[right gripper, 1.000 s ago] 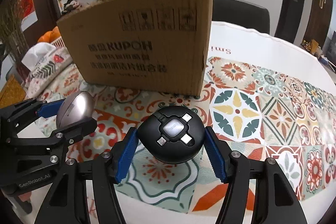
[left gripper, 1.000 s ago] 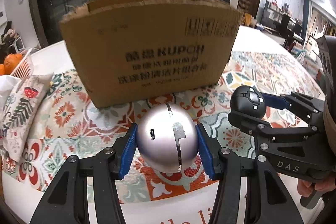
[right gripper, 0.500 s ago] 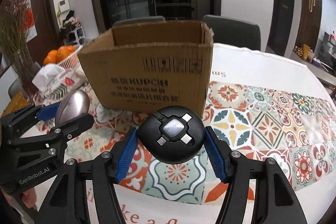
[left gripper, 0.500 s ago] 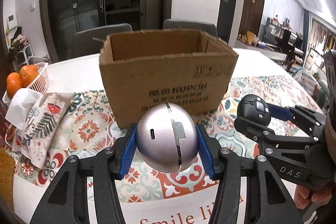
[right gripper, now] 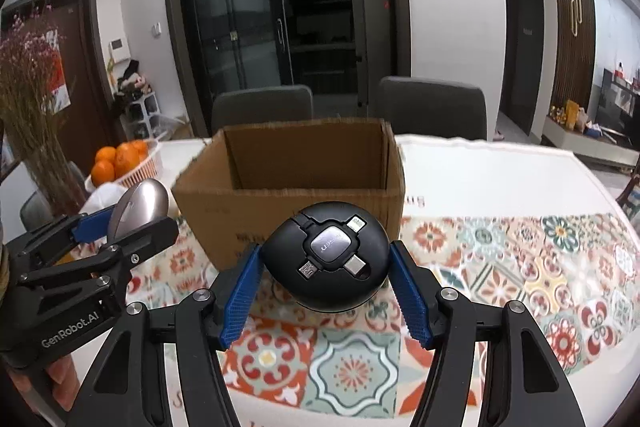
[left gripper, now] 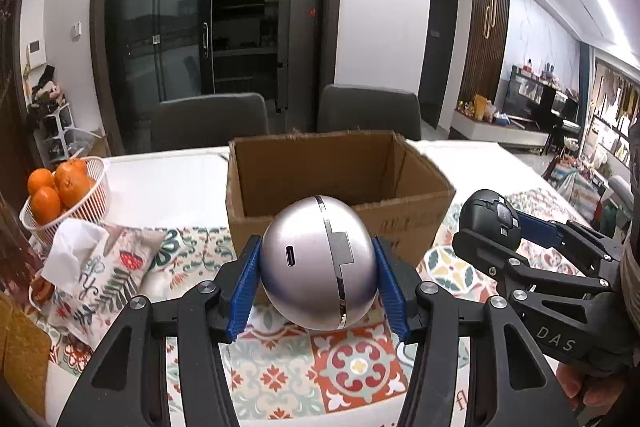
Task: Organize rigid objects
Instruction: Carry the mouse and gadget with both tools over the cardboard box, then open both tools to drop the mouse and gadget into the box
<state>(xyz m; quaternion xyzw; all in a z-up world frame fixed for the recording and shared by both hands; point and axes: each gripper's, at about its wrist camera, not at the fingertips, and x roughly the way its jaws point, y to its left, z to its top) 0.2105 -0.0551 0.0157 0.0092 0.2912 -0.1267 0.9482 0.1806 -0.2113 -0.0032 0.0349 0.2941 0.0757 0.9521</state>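
Observation:
My left gripper (left gripper: 318, 267) is shut on a silver egg-shaped device (left gripper: 319, 261) with a small port and a seam. My right gripper (right gripper: 326, 269) is shut on a black egg-shaped cable adapter (right gripper: 328, 261) with several plug tips. Both are held above the table, in front of an open cardboard box (left gripper: 340, 179), whose inside walls show; its floor is hidden. The box also shows in the right wrist view (right gripper: 296, 163). The right gripper (left gripper: 496, 223) shows at the right of the left wrist view; the left gripper (right gripper: 132, 211) shows at the left of the right wrist view.
A patterned tablecloth (right gripper: 500, 267) covers the white table (left gripper: 168, 183). A white basket of oranges (left gripper: 64, 195) and a tissue pouch (left gripper: 92, 267) sit at the left. Two grey chairs (right gripper: 432, 107) stand behind the box. Dried flowers (right gripper: 24, 99) stand at far left.
Both grippers have risen with their objects. The box now sits lower in view and its open top and inside walls show.

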